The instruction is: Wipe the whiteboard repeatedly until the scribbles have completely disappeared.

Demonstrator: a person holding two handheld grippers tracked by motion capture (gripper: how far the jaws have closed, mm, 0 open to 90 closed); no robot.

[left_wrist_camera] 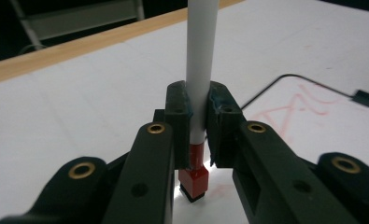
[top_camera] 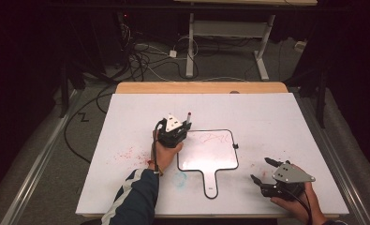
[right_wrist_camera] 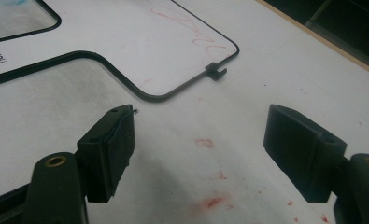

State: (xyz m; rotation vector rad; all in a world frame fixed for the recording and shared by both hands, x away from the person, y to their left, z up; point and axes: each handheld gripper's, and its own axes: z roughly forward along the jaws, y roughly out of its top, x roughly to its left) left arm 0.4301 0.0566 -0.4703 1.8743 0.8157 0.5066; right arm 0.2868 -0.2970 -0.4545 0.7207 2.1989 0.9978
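Note:
A small white board [top_camera: 210,157] with a black rim and a handle lies flat on the table, red scribble [top_camera: 215,138] across its top. My left gripper [top_camera: 185,129] stands at the board's upper left corner, shut on a white marker [top_camera: 188,117] held upright. In the left gripper view the marker [left_wrist_camera: 201,60] runs up between the pads, and its red end [left_wrist_camera: 195,179] points down at the board surface. My right gripper [top_camera: 260,169] rests low at the board's right, open, with nothing between its fingers. In its own view the right gripper [right_wrist_camera: 198,144] faces the board's corner [right_wrist_camera: 163,42].
A white sheet [top_camera: 267,117] covers the table, with a wooden edge [top_camera: 201,87] at the far side. Red specks [top_camera: 126,153] stain the sheet at the left and a blue smear [top_camera: 180,178] lies beside the board's handle. A small black clip [right_wrist_camera: 216,70] juts from the board's rim.

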